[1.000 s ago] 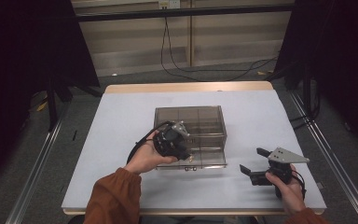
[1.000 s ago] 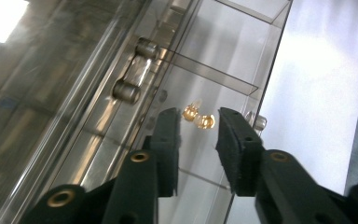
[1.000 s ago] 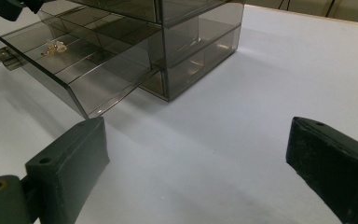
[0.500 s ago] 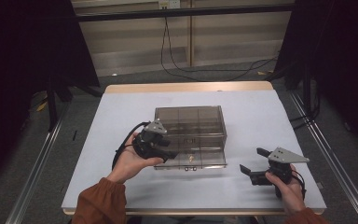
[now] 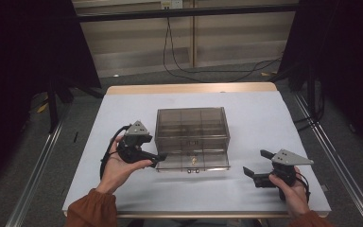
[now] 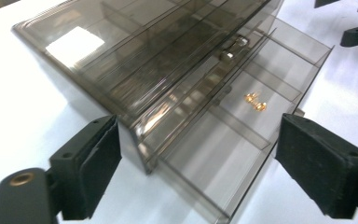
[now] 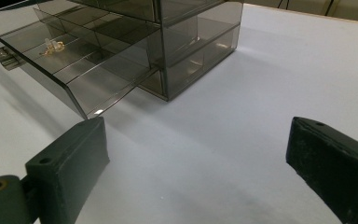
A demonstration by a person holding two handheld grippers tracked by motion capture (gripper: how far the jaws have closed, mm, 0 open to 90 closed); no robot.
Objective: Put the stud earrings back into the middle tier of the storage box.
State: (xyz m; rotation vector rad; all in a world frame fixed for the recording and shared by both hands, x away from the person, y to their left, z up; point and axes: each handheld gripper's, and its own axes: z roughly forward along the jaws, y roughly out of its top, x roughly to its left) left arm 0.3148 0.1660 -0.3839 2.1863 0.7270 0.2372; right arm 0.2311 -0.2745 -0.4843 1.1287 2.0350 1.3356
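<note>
High view: a smoked-plastic drawer cabinet stands mid-bench on the white bench, its lowest drawer pulled out toward the person. The left tongs lie at the cabinet's left front corner, tips just beside the drawer's left end, holding nothing; their jaws have just been opening. The right tongs rest well apart to the drawer's right, jaws spread and empty. Left gripper view: the tongs stand wide, the drawer's corner between the pads without contact; small gold pieces lie in a middle compartment. Right gripper view: the tongs gape wide over bare bench, cabinet and open drawer beyond at upper left, untouched.
</note>
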